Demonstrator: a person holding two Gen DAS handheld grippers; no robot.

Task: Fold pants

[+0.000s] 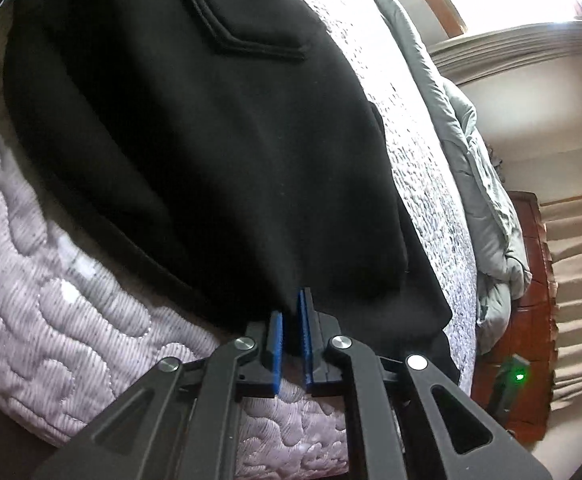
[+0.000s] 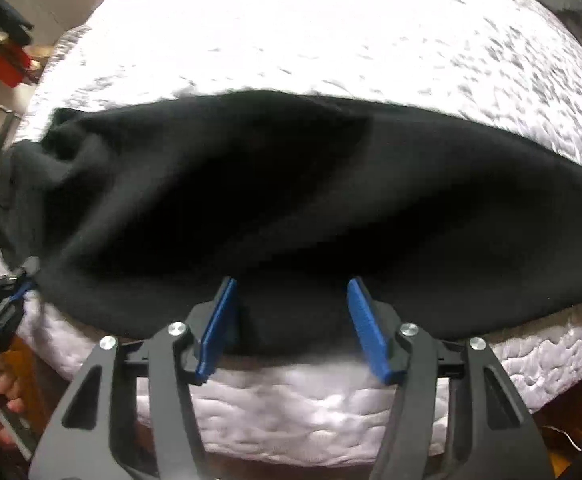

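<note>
Black pants lie on a white quilted mattress, a back pocket seam showing at the top of the left wrist view. My left gripper is shut on the pants' near edge, its blue pads pinching the cloth. In the right wrist view the pants stretch across the bed's near edge. My right gripper is open, its blue pads either side of the cloth's hem at the mattress edge. The left gripper also shows there at far left, holding the pants' end.
A grey comforter is bunched along the far side of the bed. A wooden dresser and beige curtains stand beyond it. A red box and clutter sit on the floor at left.
</note>
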